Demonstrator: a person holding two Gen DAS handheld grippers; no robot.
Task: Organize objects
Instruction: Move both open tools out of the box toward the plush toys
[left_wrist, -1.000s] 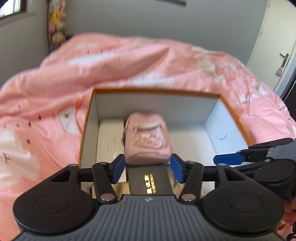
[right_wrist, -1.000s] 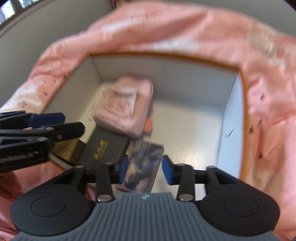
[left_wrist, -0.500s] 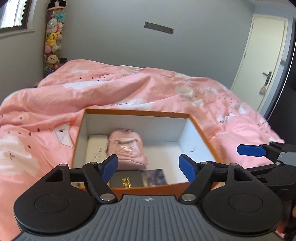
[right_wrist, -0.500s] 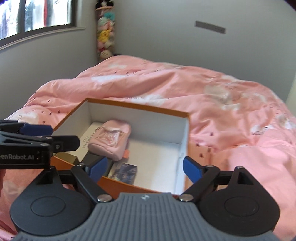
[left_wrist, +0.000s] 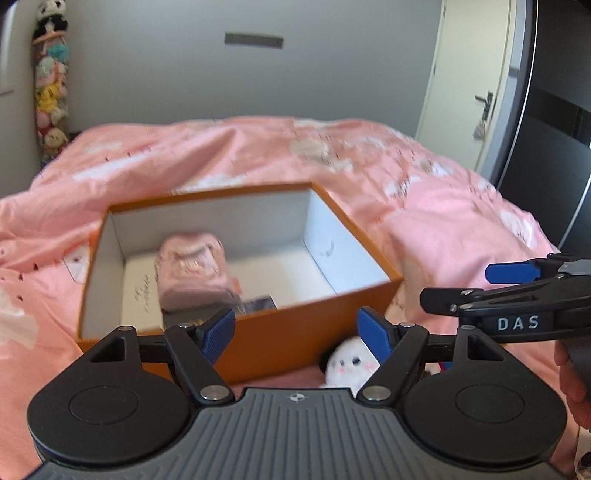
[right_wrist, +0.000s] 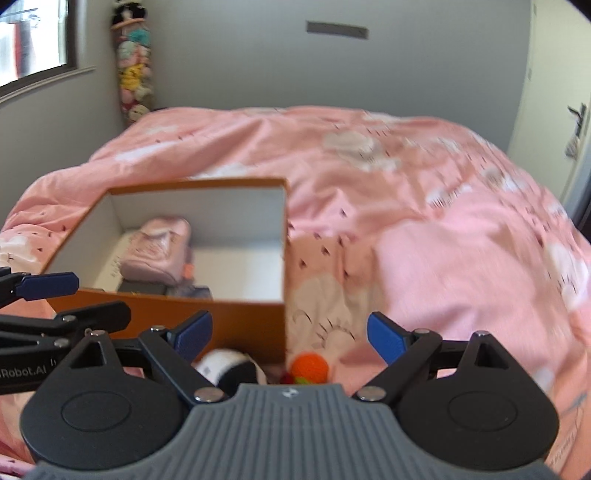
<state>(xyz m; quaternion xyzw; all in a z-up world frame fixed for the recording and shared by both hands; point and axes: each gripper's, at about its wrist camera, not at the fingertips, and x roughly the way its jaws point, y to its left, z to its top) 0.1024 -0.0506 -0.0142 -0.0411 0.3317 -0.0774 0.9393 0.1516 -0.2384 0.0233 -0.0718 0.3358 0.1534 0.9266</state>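
Two grippers, left gripper (left_wrist: 296, 332) and right gripper (right_wrist: 289, 334), hang spread wide and empty, tilted down over the pink quilted bed (right_wrist: 424, 206). Just beyond them one orange cardboard box (left_wrist: 310, 314) holds one pink fabric pouch (left_wrist: 192, 269) on three flat packets. One white plush toy (left_wrist: 349, 365) and one orange crocheted ball (right_wrist: 309, 367) lie against its near wall.

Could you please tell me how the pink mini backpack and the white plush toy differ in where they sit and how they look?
The pink fabric mini backpack lies inside the orange cardboard box, on other items; the white plush toy sits outside it on the pink bedspread, by the box's near wall. The backpack shows fully, while the toy is partly hidden behind the left tool. Both look soft.
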